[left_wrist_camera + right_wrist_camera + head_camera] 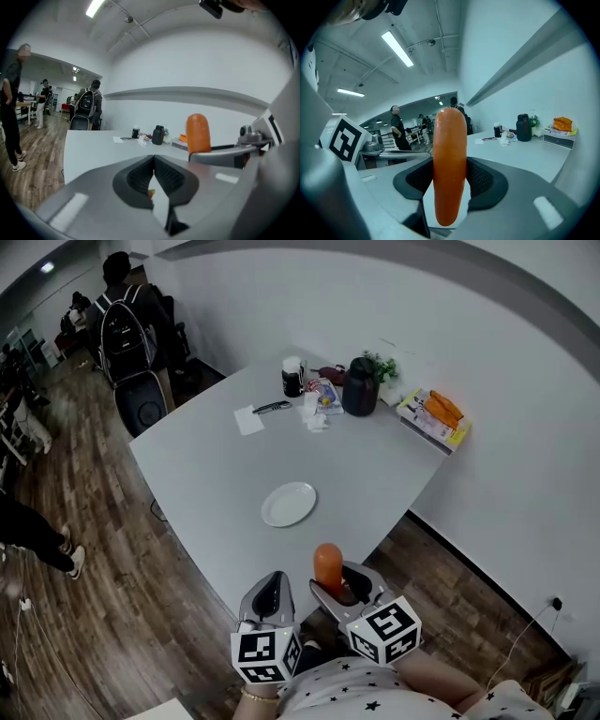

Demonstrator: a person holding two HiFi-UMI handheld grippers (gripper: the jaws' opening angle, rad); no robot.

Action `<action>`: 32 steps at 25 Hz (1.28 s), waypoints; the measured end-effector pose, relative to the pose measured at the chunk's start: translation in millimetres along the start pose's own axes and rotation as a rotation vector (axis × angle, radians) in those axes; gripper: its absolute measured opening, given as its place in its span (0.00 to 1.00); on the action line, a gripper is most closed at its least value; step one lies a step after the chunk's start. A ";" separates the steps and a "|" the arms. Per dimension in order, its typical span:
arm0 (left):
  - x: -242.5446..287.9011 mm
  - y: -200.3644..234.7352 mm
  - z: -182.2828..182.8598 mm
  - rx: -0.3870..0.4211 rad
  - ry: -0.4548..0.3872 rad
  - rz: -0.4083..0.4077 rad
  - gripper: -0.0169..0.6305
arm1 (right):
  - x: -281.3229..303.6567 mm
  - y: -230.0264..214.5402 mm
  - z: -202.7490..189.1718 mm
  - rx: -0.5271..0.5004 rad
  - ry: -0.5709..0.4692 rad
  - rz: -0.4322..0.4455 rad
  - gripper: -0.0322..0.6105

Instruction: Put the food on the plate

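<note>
The right gripper (450,180) gripped the orange sausage (449,159) upright over the near corner of the table (206,474), the left gripper (153,176) had its jaws together and empty, and the white plate (289,503) lay bare, so the placing was not yet done.

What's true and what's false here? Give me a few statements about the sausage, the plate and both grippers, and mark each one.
1. The right gripper has its jaws closed on the orange sausage, which stands upright. True.
2. The left gripper has its jaws wide apart. False: they are together, with nothing between them.
3. The white plate already has food on it. False: it is bare, and the sausage is off the plate, in the right gripper.
4. The black jug stands at the far side of the table, beyond the plate. True.
</note>
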State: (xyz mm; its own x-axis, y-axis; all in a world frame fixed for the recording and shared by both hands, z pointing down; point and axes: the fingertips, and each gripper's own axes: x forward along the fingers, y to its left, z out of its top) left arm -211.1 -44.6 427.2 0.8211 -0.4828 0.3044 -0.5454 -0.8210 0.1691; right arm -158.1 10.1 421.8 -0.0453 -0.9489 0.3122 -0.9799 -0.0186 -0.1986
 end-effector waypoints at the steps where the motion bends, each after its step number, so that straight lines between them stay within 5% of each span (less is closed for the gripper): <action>1: 2.0 0.2 0.2 -0.003 0.001 0.006 0.04 | 2.0 -1.7 0.5 0.002 0.000 0.009 0.38; 32: 173.1 -82.0 29.8 -0.110 -0.058 0.396 0.04 | 37.1 -213.6 46.2 -0.122 0.101 0.392 0.38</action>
State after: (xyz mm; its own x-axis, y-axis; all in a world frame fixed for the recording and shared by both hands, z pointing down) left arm -19.2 -69.9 438.1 0.5503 -0.7739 0.3135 -0.8334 -0.5321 0.1494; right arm 58.5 -35.7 432.9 -0.4316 -0.8413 0.3253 -0.9005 0.3804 -0.2109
